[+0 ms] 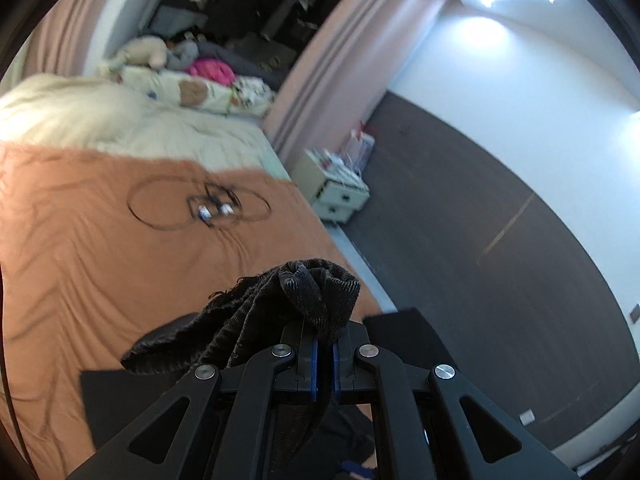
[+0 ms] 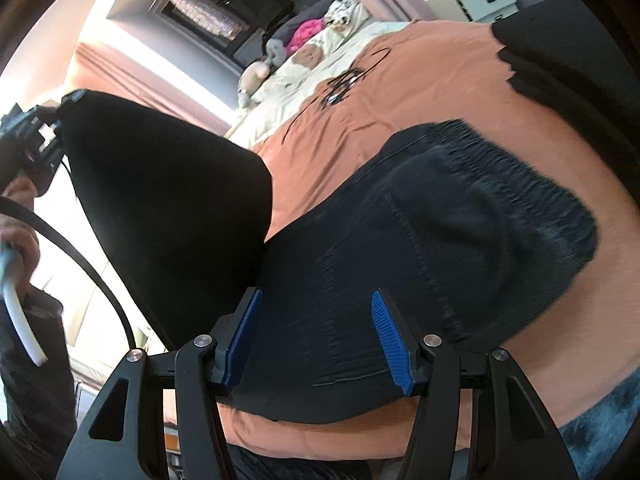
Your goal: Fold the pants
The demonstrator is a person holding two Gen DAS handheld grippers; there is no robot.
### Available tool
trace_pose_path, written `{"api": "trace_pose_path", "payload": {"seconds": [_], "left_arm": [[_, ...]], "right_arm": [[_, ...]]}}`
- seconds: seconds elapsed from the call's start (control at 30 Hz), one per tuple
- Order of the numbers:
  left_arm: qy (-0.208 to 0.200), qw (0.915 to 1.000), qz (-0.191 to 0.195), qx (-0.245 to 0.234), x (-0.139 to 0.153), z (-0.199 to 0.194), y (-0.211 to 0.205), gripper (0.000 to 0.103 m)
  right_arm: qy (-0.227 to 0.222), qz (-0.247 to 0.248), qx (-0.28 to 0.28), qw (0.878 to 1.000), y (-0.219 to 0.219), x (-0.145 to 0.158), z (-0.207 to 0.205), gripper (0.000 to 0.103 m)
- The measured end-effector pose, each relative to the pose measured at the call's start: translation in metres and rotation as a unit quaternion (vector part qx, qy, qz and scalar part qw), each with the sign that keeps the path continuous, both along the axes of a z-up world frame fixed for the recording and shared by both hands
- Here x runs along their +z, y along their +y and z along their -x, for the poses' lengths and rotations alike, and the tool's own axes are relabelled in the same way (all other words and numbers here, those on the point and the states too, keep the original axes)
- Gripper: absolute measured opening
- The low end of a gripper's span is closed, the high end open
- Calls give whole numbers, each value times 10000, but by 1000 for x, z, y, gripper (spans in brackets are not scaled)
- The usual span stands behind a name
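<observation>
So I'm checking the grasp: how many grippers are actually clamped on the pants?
1. The left gripper is shut on the pants, lifting one end; the right gripper hovers open above them.

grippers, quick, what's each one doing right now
Left gripper: closed, jaws clamped on a bunched fold of the black pants.
Right gripper: open, jaws holding nothing, over the pants.

Black ribbed pants lie on an orange sheet, beside a cream blanket and a blurry, perhaps pink bundle.
</observation>
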State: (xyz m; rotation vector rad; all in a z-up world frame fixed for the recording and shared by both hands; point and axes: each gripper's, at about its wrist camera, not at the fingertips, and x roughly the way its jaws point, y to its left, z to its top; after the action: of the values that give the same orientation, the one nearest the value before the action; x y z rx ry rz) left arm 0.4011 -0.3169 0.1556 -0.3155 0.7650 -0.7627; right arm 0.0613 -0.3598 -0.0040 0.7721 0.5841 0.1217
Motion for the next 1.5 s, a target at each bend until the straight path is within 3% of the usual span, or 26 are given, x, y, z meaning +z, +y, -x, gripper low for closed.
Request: {"api": "trace_pose_path", "payload": {"seconds": [0.17, 0.4, 0.8, 0.9, 0.97, 1.0, 1.03, 1.2, 1.5], "left_arm": [[315, 9983, -104, -481, -47, 7, -43, 5], [822, 9907, -261, -1057, -108, 25, -101, 5], [1237, 9747, -510, -1792, -169, 65, -156, 5], [1337, 9702, -656, -1909, -184, 70, -167, 13], [1528, 9625, -713, -2123, -193, 74, -170, 39], [1617, 9589, -687, -2228, -196, 76, -169, 60], [1641, 9569, -683, -2297, -198, 81, -165, 72], [1397, 9621, -904, -2162, -197, 88, -127, 75], [1295, 9790, -1195, -1022, -211, 68, -11, 75]], "right_arm": [[1, 72, -264, 9996, -13, 4, 31, 70], [90, 105, -572, 9983, -29, 9, 71, 71], [303, 183, -986, 9945, -41, 15, 127, 71], [314, 229, -975, 9945, -40, 19, 124, 71], [337, 317, -944, 9945, -39, 22, 119, 71], [354, 396, -933, 9942, -38, 25, 118, 71], [342, 492, -904, 9941, -35, 29, 118, 71], [352, 965, -744, 9919, -32, 48, 105, 71], [705, 2244, 185, 9718, -5, 73, 39, 71]]}}
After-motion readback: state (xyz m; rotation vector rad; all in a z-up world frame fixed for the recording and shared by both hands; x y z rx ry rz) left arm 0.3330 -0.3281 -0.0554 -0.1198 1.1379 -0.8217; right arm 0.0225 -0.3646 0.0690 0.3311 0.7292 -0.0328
